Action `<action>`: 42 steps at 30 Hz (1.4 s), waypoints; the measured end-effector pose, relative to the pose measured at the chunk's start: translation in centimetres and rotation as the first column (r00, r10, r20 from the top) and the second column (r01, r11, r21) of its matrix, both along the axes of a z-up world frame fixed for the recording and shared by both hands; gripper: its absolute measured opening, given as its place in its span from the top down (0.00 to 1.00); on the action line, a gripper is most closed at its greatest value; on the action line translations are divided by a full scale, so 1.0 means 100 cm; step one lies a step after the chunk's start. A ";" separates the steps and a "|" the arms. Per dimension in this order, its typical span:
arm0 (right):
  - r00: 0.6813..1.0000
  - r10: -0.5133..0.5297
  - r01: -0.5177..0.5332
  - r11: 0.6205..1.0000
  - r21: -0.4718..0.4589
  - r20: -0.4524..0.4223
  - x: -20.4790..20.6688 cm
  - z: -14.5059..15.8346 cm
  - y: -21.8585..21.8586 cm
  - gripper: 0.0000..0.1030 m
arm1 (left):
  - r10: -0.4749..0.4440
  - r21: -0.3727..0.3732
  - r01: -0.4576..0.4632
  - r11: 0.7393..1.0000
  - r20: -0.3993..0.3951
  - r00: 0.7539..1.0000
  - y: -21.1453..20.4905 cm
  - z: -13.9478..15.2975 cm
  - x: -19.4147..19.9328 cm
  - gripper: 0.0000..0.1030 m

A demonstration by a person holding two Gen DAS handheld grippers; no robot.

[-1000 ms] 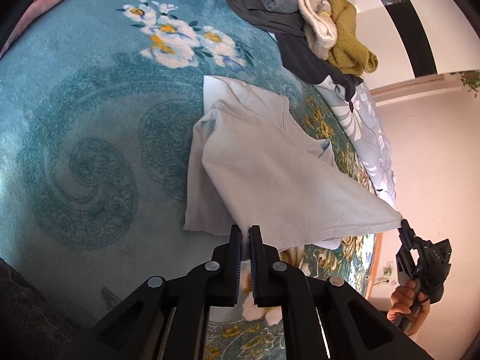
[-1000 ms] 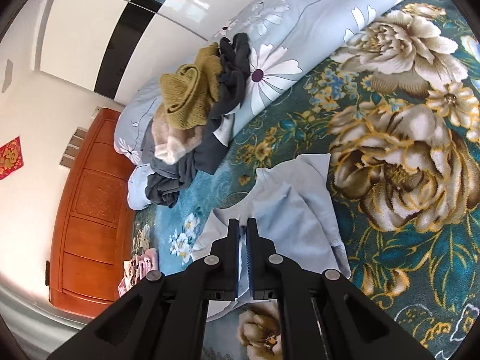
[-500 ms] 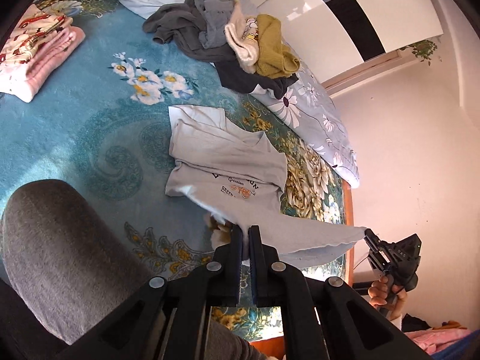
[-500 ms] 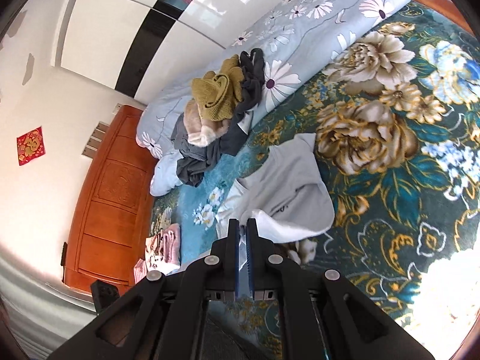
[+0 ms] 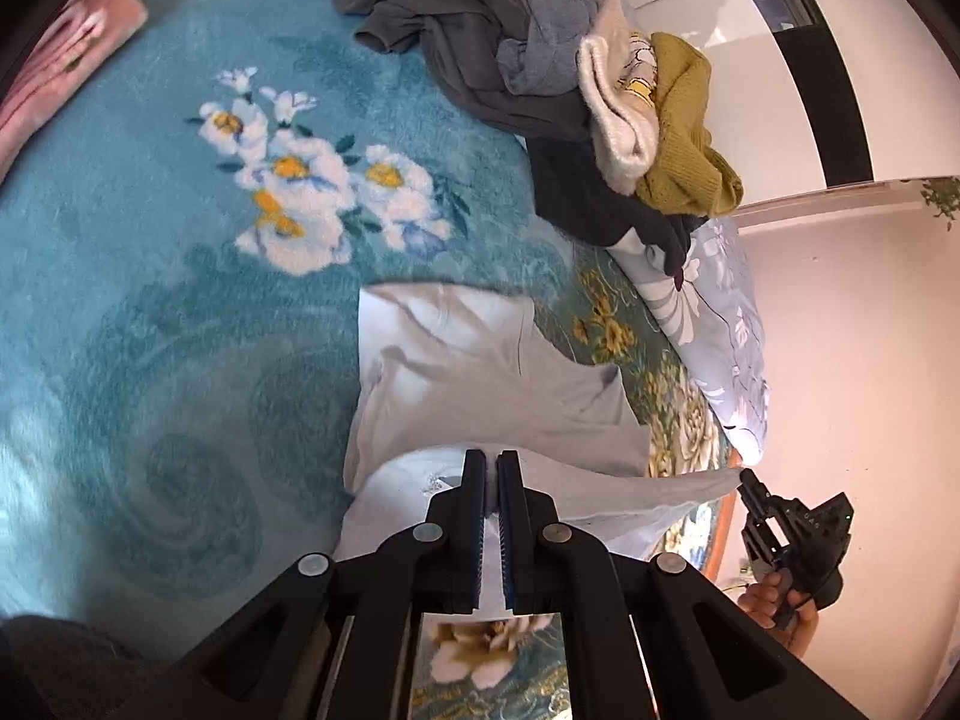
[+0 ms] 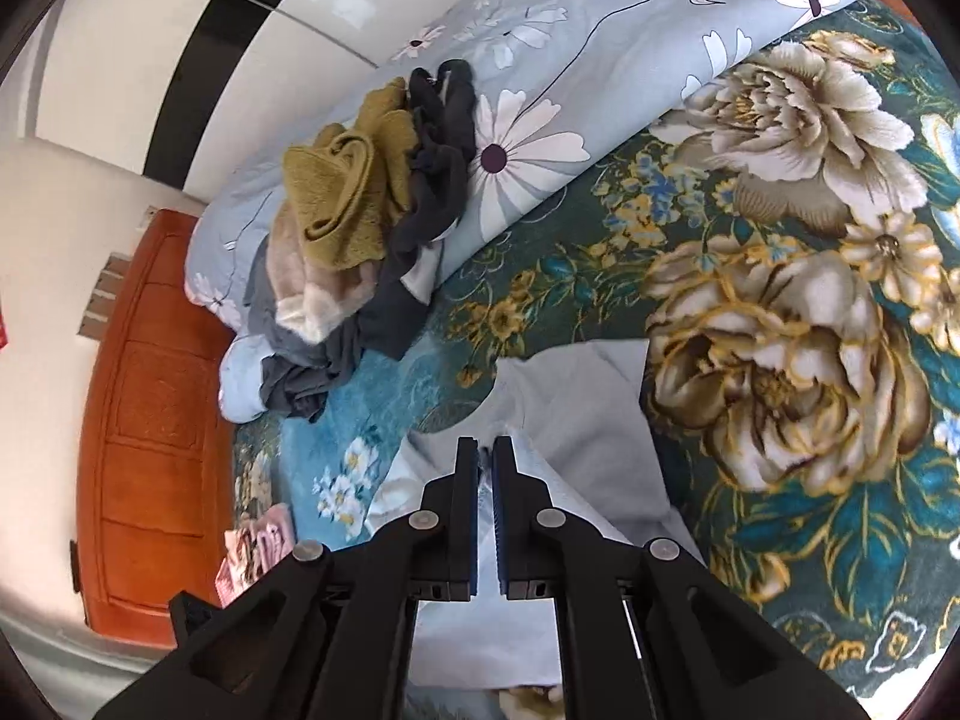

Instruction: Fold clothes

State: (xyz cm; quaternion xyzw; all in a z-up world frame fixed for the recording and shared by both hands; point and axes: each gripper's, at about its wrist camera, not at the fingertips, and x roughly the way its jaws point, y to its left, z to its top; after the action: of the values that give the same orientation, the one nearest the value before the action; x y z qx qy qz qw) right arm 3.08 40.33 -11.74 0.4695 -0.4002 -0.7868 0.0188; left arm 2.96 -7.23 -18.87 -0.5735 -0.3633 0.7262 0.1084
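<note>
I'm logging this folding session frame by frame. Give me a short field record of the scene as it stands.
surface: teal floral blanket
garment: light grey T-shirt, partly lifted
left gripper: jaws shut on T-shirt's edge
right gripper: jaws shut on T-shirt's edge
unfolded pile: dark grey, cream, mustard clothes
folded: pink item

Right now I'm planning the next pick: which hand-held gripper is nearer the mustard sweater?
Hard to call. Left hand-held gripper and right hand-held gripper both clamp the grey T-shirt, each well short of the mustard sweater.
</note>
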 end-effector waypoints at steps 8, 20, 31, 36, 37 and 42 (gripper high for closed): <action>0.991 -0.114 0.116 0.993 -0.020 0.076 -0.056 -0.039 0.001 0.96 | 0.074 -0.040 -0.073 0.997 0.031 0.997 -0.012 -0.022 -0.056 0.95; 0.979 -0.196 0.199 0.977 -0.072 0.053 -0.064 -0.053 0.016 0.76 | 0.161 0.039 -0.162 0.986 0.024 0.987 -0.035 -0.034 -0.053 0.92; 0.977 -0.107 0.103 0.994 0.034 0.182 0.052 -0.095 0.008 0.65 | 0.062 -0.040 -0.055 0.998 0.177 0.982 0.011 -0.089 0.047 0.77; 0.962 -0.136 0.151 0.987 -0.047 0.236 0.116 -0.125 0.009 0.65 | -0.009 -0.118 0.032 0.993 0.190 0.982 0.039 -0.095 0.057 0.60; 0.958 -0.150 0.170 0.984 -0.061 0.243 0.124 -0.131 0.009 0.65 | -0.016 -0.138 0.042 0.990 0.184 0.983 0.041 -0.096 0.057 0.58; 0.945 -0.259 0.294 0.941 -0.166 0.201 0.140 -0.148 0.009 0.65 | 0.001 -0.145 0.027 0.989 0.195 0.981 0.045 -0.104 0.060 0.60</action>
State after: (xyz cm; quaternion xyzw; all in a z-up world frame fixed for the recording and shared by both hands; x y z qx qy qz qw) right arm 17.11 41.21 -26.58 0.4721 -0.5373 -0.6940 -0.0821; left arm 8.97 -2.76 -29.28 -0.6507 -0.3140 0.6905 0.0346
